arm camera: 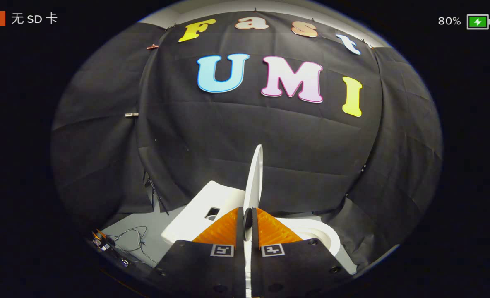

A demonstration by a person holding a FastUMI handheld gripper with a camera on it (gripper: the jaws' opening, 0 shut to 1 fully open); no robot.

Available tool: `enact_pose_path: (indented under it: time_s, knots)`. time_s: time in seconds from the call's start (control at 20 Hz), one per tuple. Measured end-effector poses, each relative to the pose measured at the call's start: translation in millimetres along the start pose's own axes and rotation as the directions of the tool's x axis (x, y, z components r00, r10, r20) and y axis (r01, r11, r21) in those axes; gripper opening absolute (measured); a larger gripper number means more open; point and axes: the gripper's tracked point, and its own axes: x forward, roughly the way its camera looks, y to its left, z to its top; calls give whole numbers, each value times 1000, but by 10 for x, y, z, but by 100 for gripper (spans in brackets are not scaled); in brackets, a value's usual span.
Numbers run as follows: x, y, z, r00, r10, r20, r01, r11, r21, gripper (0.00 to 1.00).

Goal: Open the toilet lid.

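**Lid raised on edge between nearly closed fingers**

Lower left of the frame: a tangle of cables (131,240) lies on the grey floor (154,231), with a few small parts at its near end that are too small to identify. Above them, at mid left, a clip (131,114) sits on the seam of the black cloth wall (311,157), and a thin dark rod (156,194) leans against the cloth near its foot.

Lower centre-left: the white tank (203,207) of the toilet lies beyond the left finger, with a small dark opening (212,213) in the face turned toward the camera.

Centre: the white lid (255,178) stands upright and is seen edge-on, rising from between the fingertips to just below the middle of the frame, in front of the cloth. The gripper (248,219) occupies the bottom centre. Its two fingers (224,229) are almost closed, leaving only a narrow slot, and the lower edge of the lid sits in that slot with a ribbed pad against each face. A square marker (222,250) sits on each finger behind the pads.

Lower centre-right: the white seat (319,236) curves away beyond the right finger, lying flat and well below the top of the lid. The cloth wall folds down to the floor just beyond it.
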Motion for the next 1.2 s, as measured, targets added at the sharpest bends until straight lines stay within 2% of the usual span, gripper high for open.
enact_pose_path:
  time_s: [0.35, 0.8, 0.9, 0.95, 1.0, 1.05, 1.2]
  knots:
    - [68, 479, -37, 999, 43, -9, -43, 998, -39, 10]
    - [50, 487, -12, 1000, 27, -14, -28, 998, -64, 12]
    - [26, 531, -26, 998, 68, -20, -68, 997, -25, 14]
    - [4, 569, -22, 996, 87, -21, -87, 996, -14, 19]
    - [-35, 539, 3, 996, 84, -14, -85, 996, -24, 29]
    - [-55, 510, 43, 997, 82, -5, -82, 996, -41, 31]
    - [-130, 486, 77, 996, 93, 14, -92, 994, -60, 72]
